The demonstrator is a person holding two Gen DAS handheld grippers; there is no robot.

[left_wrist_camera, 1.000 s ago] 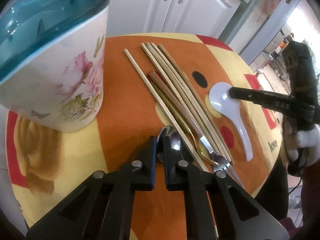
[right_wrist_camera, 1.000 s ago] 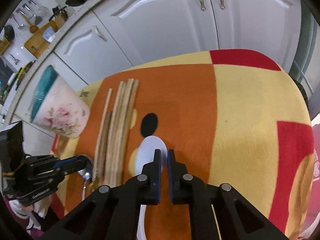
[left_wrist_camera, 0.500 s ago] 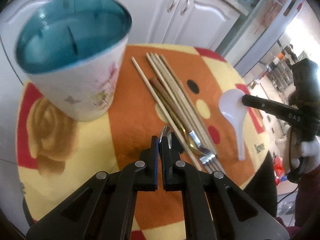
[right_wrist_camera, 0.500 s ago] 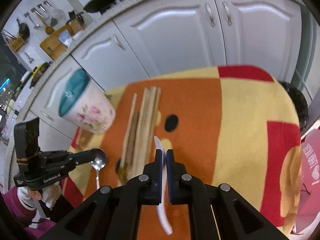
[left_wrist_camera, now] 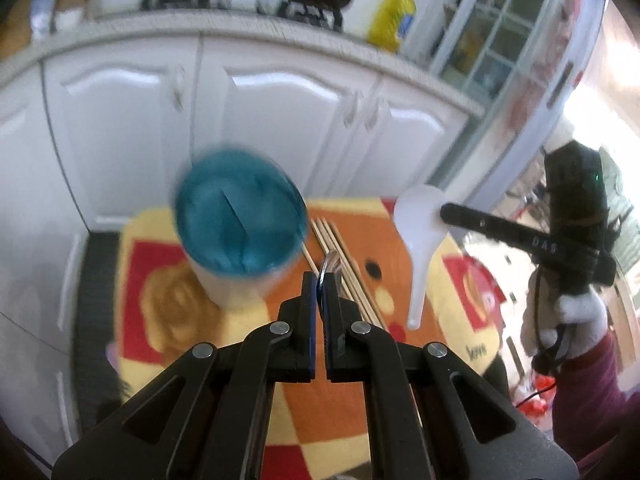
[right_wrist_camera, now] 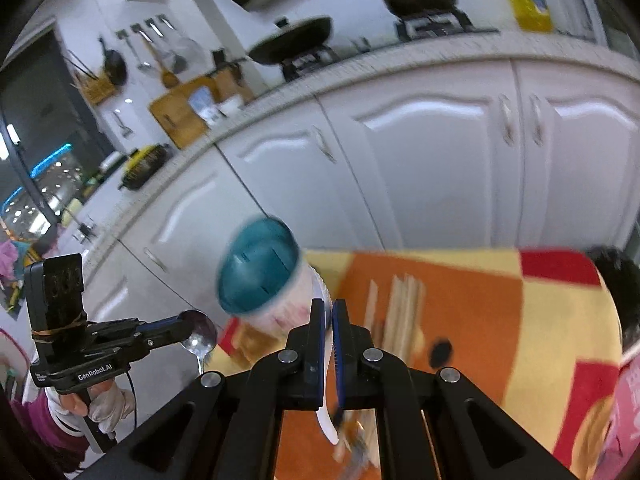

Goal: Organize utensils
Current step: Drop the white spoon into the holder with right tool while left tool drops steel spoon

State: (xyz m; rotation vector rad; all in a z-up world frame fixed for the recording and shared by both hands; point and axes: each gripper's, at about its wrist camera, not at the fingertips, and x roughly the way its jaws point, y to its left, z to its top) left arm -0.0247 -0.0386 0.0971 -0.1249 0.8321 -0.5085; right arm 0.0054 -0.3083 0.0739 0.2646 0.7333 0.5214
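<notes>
Utensils: my left gripper (left_wrist_camera: 319, 280) clamped a shiny metal spoon (right_wrist_camera: 199, 334); my right gripper (right_wrist_camera: 329, 314) pinched a smooth white plastic spoon (left_wrist_camera: 418, 224), both held above the round teal-lined cup (left_wrist_camera: 240, 226); bamboo chopsticks (left_wrist_camera: 340, 256) lay on the cloth.

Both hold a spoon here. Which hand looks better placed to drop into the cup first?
Left, probably: its tongs hold the metal spoon right beside the cup rim; the white spoon hangs farther off.

the cup (left_wrist_camera: 239, 229) stands on the table (left_wrist_camera: 460, 280), chopsticks (left_wrist_camera: 340, 256) lying just right of it.
</notes>
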